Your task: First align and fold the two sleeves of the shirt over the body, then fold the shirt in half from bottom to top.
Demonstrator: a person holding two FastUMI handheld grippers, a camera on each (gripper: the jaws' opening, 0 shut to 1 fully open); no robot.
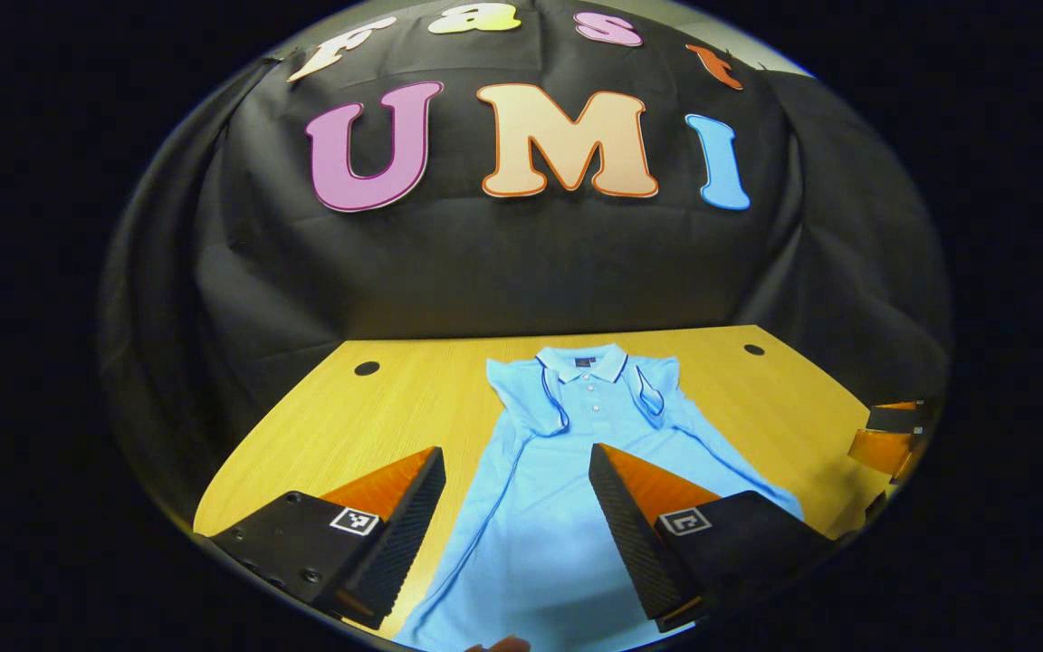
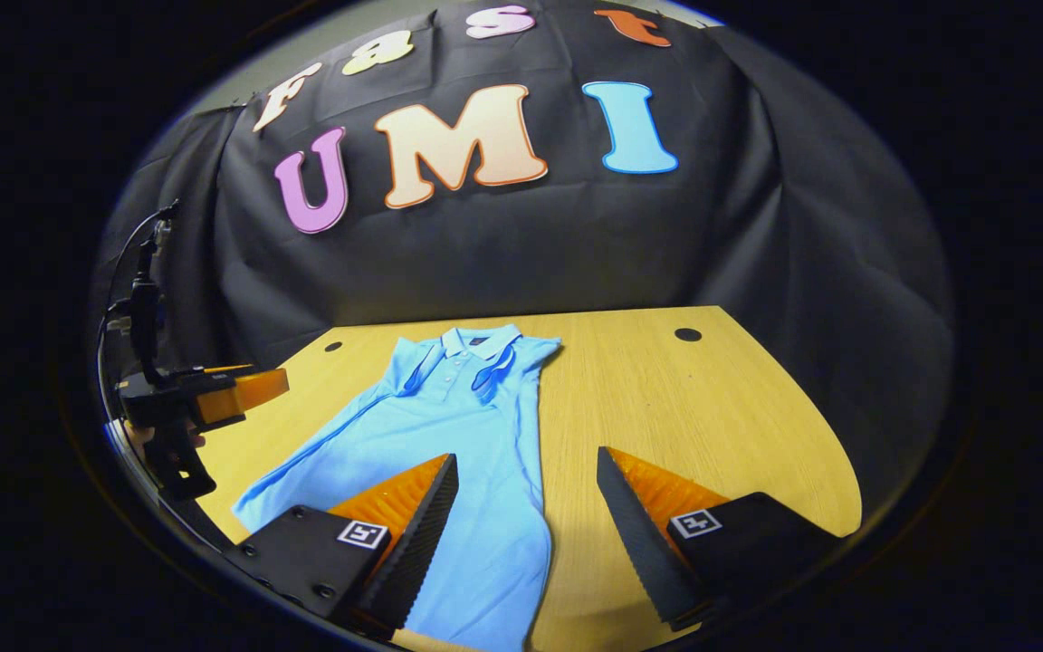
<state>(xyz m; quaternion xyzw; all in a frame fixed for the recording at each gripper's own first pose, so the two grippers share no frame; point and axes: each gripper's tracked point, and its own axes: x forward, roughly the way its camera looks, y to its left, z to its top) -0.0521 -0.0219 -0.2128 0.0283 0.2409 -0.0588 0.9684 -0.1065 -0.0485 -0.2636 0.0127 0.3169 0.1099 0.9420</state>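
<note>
Nearest the camera, the left tongs (image 1: 517, 525) hang released, jaws spread wide over the lower body of the light blue shirt (image 1: 567, 507), gripping nothing. Same deal with the right tongs (image 2: 526, 530): spread and empty, one finger over the shirt's hem side, the other over bare wooden surface (image 2: 712, 398). Both point forward and slightly down, hovering above the cloth as far as I can tell.

Farther out, the shirt lies flat, collar (image 1: 583, 360) away from the person, and both sleeves look already tucked in over the chest. So I'd say the sleeve step is done and the bottom-to-top fold is up next. That needs each set of tongs down at a hem corner, pinching, then carrying the hem toward the collar evenly.
</note>
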